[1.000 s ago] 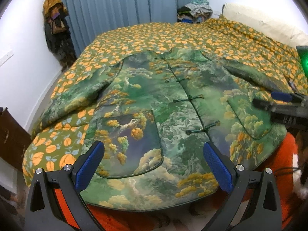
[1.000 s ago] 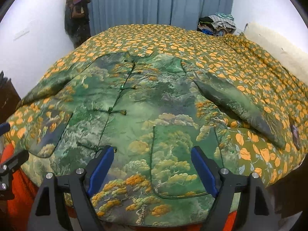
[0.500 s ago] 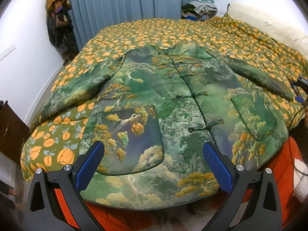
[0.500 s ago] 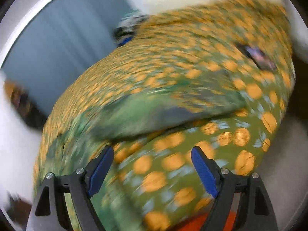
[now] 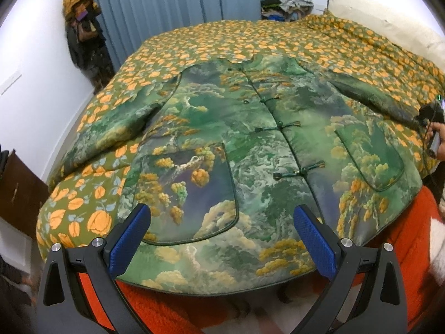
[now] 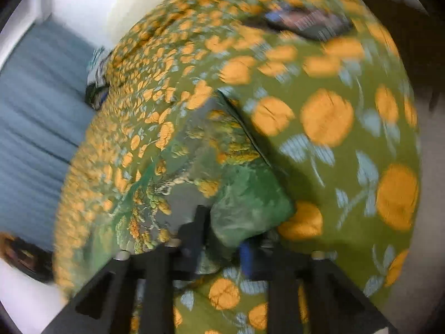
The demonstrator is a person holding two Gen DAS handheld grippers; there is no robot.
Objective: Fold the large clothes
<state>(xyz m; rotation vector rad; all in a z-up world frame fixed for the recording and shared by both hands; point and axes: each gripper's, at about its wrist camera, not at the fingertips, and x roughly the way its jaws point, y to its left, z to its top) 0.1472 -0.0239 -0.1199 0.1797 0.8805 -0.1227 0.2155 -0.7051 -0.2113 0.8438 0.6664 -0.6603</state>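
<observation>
In the left wrist view, the quilted green jacket lay spread face up on the bed, buttoned down the front, hem toward the camera and both sleeves angled out over the orange-flowered bedspread. The left tongs hung released above the hem, nothing between the blue pads. At the far right edge the right tongs sat at the end of the right sleeve, a hand partly visible behind them. In the right wrist view, blurred by motion, the right tongs were clenched on the sleeve cuff, green fabric bunched between the pads. To do this step well, I judged the cuff should be lifted only enough to clear the bedspread and carried straight across the chest, so the crease falls along the shoulder line, while the left tongs steady the body so it does not drag. A dark flat object lay on the bedspread farther off; any printing on it was too smeared to read, and no brand or label showed anywhere else.
</observation>
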